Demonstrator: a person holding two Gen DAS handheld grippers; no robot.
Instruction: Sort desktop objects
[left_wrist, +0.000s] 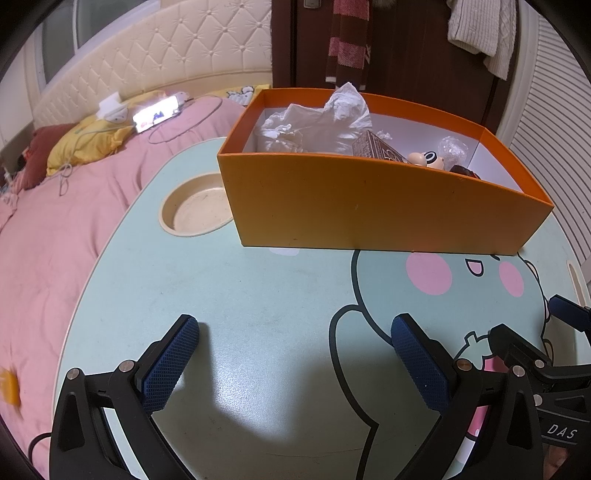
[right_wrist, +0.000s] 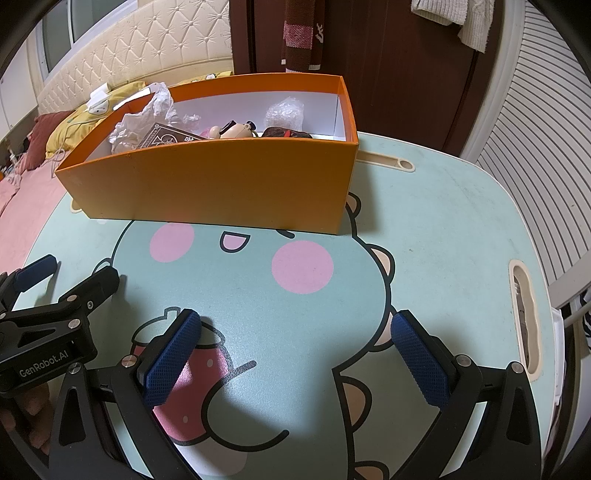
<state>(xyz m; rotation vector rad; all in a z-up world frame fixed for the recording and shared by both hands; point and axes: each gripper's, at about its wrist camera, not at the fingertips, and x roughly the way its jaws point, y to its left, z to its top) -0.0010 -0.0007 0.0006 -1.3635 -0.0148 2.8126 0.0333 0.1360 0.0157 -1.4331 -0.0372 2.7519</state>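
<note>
An orange box (left_wrist: 369, 206) stands at the back of the mint cartoon lap table (left_wrist: 266, 295); it also shows in the right wrist view (right_wrist: 221, 188). Inside lie crumpled tissues (left_wrist: 314, 122), a dark patterned card box (right_wrist: 170, 138), a small panda figure (right_wrist: 236, 129), a clear plastic wad (right_wrist: 284, 110) and a dark brown item (right_wrist: 286, 133). My left gripper (left_wrist: 295, 328) is open and empty over the table's front. My right gripper (right_wrist: 295, 328) is open and empty beside it, to the right.
A round cup recess (left_wrist: 195, 214) sits left of the box. The table has slots on its right side (right_wrist: 524, 314) and behind the box (right_wrist: 388, 160). A pink bed (left_wrist: 74, 221) with a lit phone (left_wrist: 157, 114) and cables lies left.
</note>
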